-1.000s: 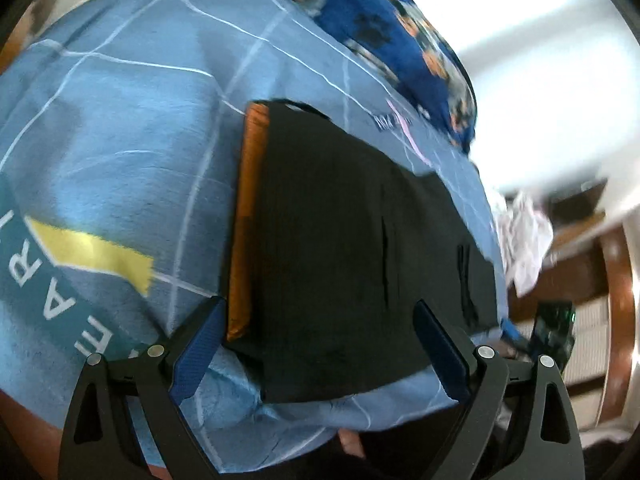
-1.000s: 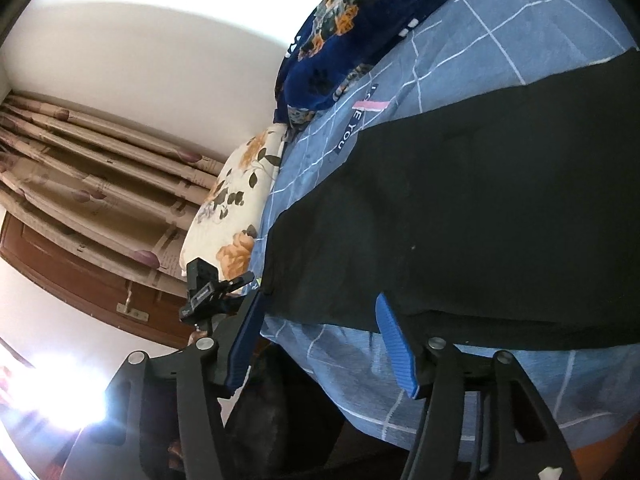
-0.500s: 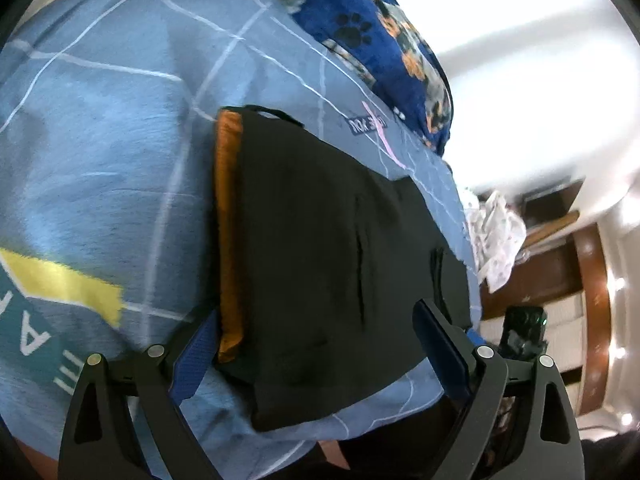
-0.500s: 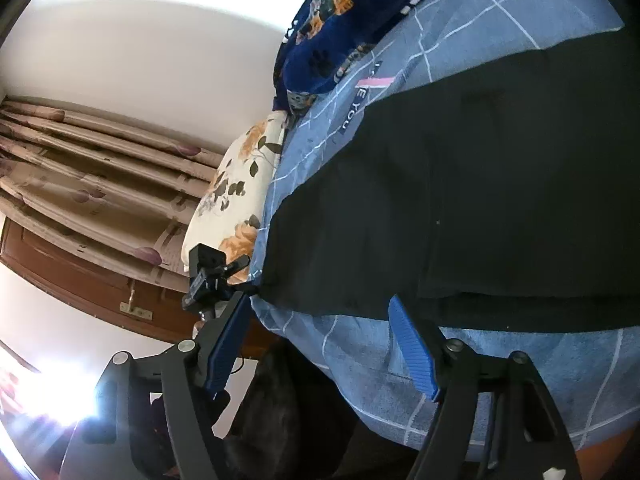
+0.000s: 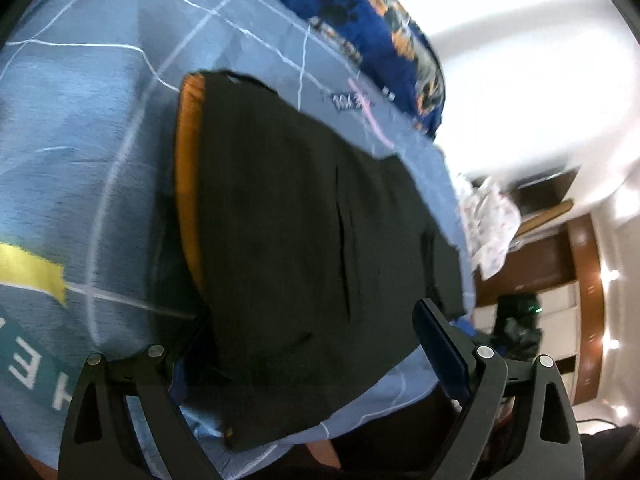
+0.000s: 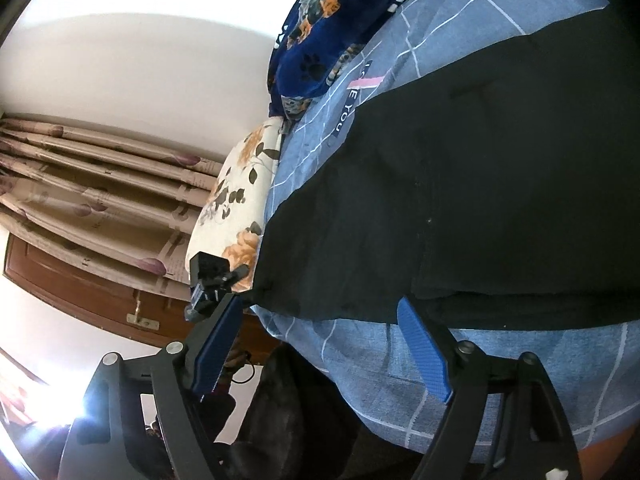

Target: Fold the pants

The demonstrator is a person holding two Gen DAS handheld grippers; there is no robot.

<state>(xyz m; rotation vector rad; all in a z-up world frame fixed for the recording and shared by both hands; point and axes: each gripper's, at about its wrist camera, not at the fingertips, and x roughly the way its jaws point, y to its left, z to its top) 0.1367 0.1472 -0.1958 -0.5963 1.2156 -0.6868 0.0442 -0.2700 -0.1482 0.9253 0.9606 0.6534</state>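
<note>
We saw the black pants (image 5: 304, 240) lying flat on the blue checked bedsheet (image 5: 80, 120), orange lining (image 5: 186, 184) along their left edge. Our left gripper (image 5: 316, 352) stood wide open around the near end, holding nothing. Our right gripper (image 6: 320, 344) gaped empty at the near hem.

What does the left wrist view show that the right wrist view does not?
Only the left wrist view shows the orange waistband of the pants, the yellow patch on the bed cover and the white cloth beyond the bed. Only the right wrist view shows the floral pillow and the curtains. Both show the black pants flat on the blue bed cover, the dark blue blanket, and an open tool.
</note>
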